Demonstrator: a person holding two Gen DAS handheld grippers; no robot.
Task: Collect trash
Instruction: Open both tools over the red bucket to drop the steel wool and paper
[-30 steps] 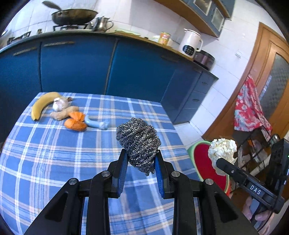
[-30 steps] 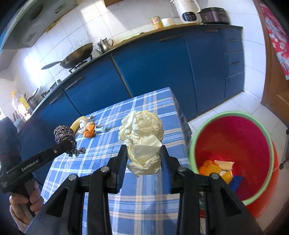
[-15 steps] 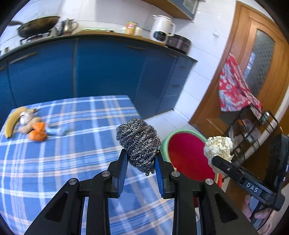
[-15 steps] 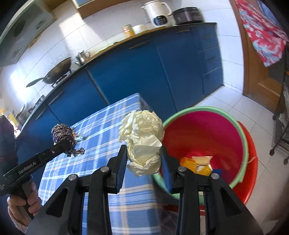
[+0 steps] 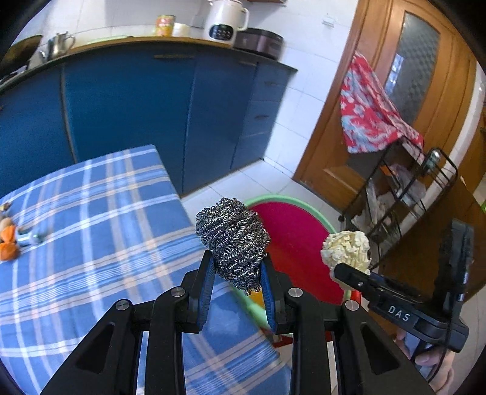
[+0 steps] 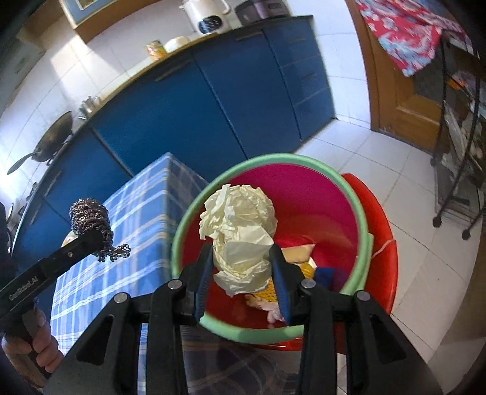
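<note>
Two tools loaded | left tool (image 5: 237,273): scourer (image 5: 232,234) | right tool (image 6: 241,267): paper wad (image 6: 240,224) above bin (image 6: 363,212)

Home kitchen, blue cabinets (image 5: 127,100), kettle (image 5: 226,21), wok (image 6: 51,141)

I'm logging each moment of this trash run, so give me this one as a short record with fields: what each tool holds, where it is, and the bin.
left tool: shut on steel wool scrubber, near the table edge
right tool: shut on crumpled paper ball, above the bin opening
bin: red, green rim, on the floor beside the table
bin contents: some trash already inside, partly hidden
on table: orange item at far end
</note>
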